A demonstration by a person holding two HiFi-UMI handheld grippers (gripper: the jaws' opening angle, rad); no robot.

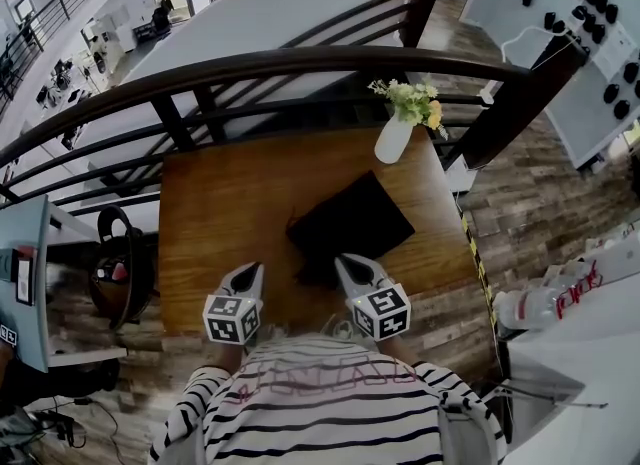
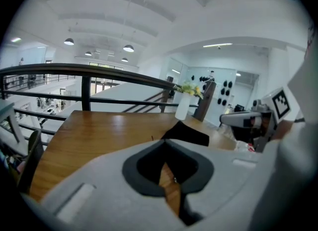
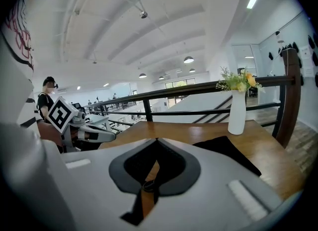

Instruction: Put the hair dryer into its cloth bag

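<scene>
Just beyond the right gripper [image 1: 347, 261], jaws closed like the left gripper [image 1: 250, 269] beside it, the flat black cloth bag [image 1: 350, 215] lies corner-first on the brown wooden table [image 1: 220, 203].

Table [image 1: 215, 203] = ref. pt.
- Cloth bag [image 1: 350, 215]: on table, centre-right, lying flat.
- Vase [image 1: 392, 141]: on table's far right corner, upright, behind bag, apart from it.
- Railing [image 1: 300, 65]: along table's far edge, cont. round right side.
- Left gripper [image 1: 256, 269]: over table's near edge, left of bag.
- Right gripper [image 1: 343, 261]: over near edge, at bag's near end.
- Bottle [image 1: 528, 305]: off table's right side, on sep. surface.
</scene>
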